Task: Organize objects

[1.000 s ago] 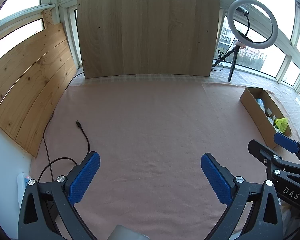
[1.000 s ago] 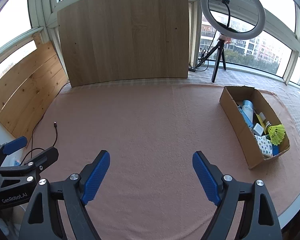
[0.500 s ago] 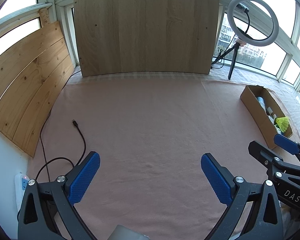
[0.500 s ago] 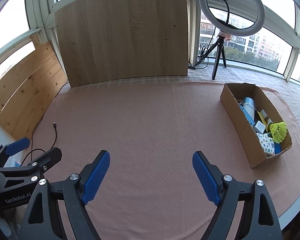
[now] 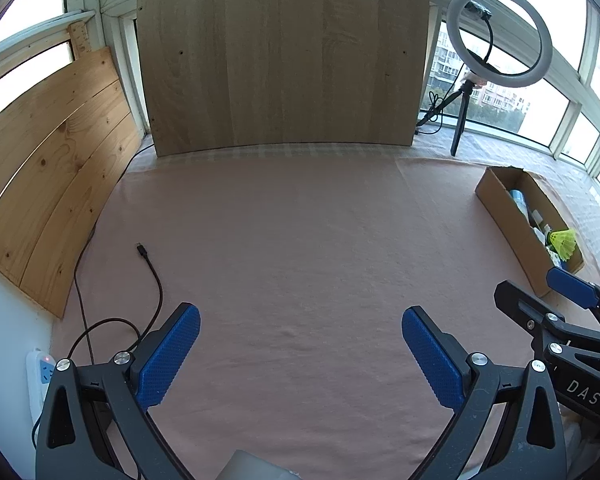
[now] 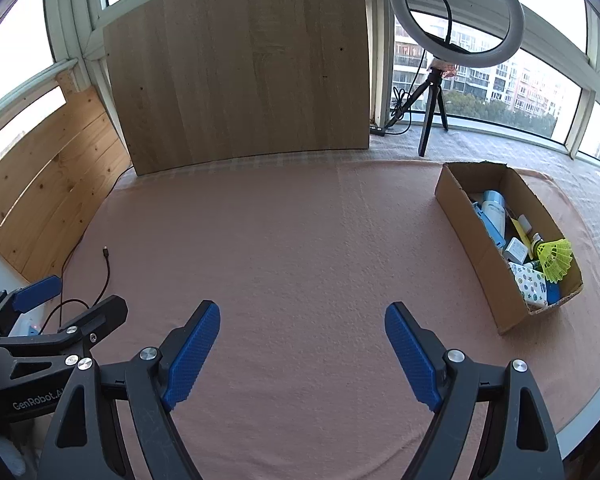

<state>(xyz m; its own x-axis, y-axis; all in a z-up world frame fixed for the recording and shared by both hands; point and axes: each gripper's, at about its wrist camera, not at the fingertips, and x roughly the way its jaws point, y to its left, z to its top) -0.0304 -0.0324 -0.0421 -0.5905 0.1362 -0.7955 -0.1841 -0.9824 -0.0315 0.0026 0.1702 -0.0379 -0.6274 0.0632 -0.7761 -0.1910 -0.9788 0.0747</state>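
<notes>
A long cardboard box (image 6: 466, 236) lies on the pink cloth at the right, holding several small items: a blue-and-white bottle (image 6: 494, 208), a yellow shuttlecock (image 6: 556, 256) and a patterned pack (image 6: 532, 284). The same box (image 5: 500, 216) shows at the right of the left wrist view. My right gripper (image 6: 302, 316) hangs open over bare cloth, left of the box, nothing between its blue pads. My left gripper (image 5: 300, 320) is open too, over bare cloth, empty. Each gripper shows in the other's view, the left gripper (image 6: 66, 296) at the left edge and the right gripper (image 5: 540, 284) at the right edge.
A black cable (image 5: 152, 276) with a loose plug lies on the cloth at the left, running to a white power strip (image 5: 40, 376). Wooden boards (image 5: 280, 60) stand at the back and left. A ring light on a tripod (image 6: 452, 20) stands at the back right. The table edge (image 6: 596, 408) runs close on the right.
Both views shifted slightly, the scene sliding a little; the grippers stay open and empty, and nothing on the cloth or in the box moved.
</notes>
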